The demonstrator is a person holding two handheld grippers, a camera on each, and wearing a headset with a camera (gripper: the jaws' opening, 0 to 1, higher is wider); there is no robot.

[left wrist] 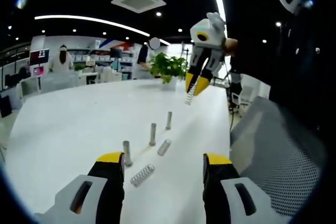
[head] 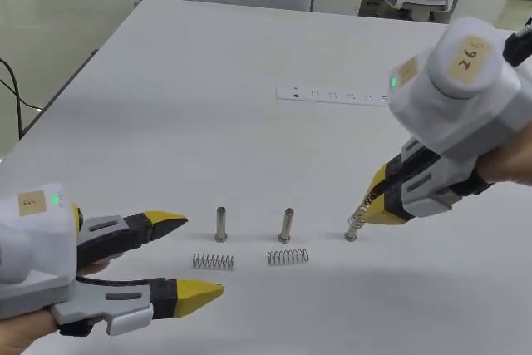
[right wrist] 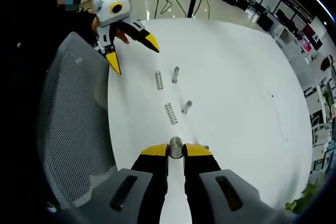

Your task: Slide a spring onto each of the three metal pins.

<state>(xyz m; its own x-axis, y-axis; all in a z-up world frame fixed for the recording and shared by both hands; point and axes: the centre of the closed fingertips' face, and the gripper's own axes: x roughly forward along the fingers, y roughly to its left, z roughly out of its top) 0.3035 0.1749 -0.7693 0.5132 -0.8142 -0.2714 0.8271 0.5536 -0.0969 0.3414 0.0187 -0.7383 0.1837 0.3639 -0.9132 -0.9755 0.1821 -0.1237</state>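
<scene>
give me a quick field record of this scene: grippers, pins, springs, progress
left gripper: open, empty, near the left pin
right gripper: shut on held spring, tilted above the right pin
pins: three upright in a row, middle pin bare
loose springs: first loose spring and second loose spring lying flat in front of the left and middle pins
progress: no spring seated yet
other: power strip farther back on the white table

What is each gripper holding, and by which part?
The right gripper pinches a spring by its upper end; the left gripper is open and empty.
</scene>
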